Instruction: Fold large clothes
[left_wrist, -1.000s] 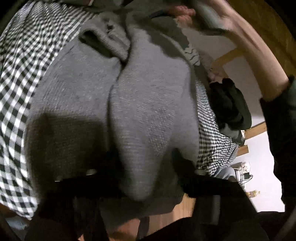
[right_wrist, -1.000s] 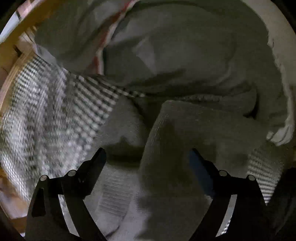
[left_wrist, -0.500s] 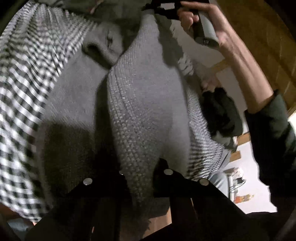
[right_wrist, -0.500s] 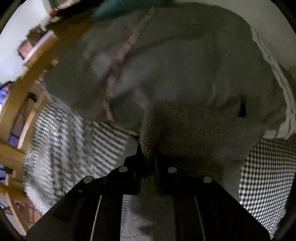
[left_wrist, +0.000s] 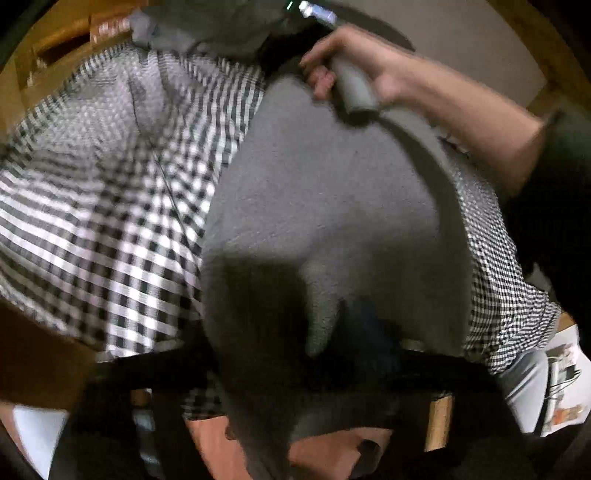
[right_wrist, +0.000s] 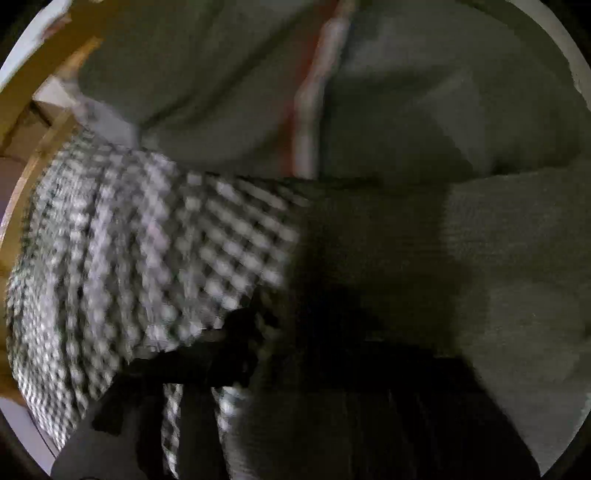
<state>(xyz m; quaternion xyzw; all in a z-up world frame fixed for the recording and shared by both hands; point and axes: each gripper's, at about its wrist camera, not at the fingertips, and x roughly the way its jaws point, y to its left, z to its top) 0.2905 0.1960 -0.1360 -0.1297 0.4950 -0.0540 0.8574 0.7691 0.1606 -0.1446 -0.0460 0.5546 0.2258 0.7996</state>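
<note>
Left wrist view, garment: a grey knit sweater (left_wrist: 325, 192) lies across a black-and-white checked cover (left_wrist: 110, 206), its left edge running diagonally from the top centre down to the lower middle.
Left wrist view, left gripper (left_wrist: 280, 339): its dark fingers sit at the sweater's near hem; a tongue of knit hangs down between them, but shadow and blur hide the tips, so I cannot tell whether they pinch the cloth or stand apart.
Left wrist view, right hand (left_wrist: 354, 70): it holds a grey handle at the sweater's far edge, forearm stretched to the right.
Left wrist view, edges: a wooden frame (left_wrist: 62, 37) bounds the cover at upper left; the cover's near edge drops to bare floor (left_wrist: 325, 454).
Left wrist view, room: checked cloth lies bare left of the sweater; a narrow strip shows on its right.
Right wrist view, garment: the same sweater (right_wrist: 509, 266) fills the right half, ribbed and dim.
Right wrist view, right gripper (right_wrist: 288, 350): a dark blurred mass at the sweater's edge; the fingers' state cannot be told.
Right wrist view, only here: a second grey-green garment (right_wrist: 406, 96) with a red-and-white stripe (right_wrist: 310, 110) lies beyond, touching the sweater's far edge.
Right wrist view, edges: wooden slats (right_wrist: 44, 140) border the cover on the left.
</note>
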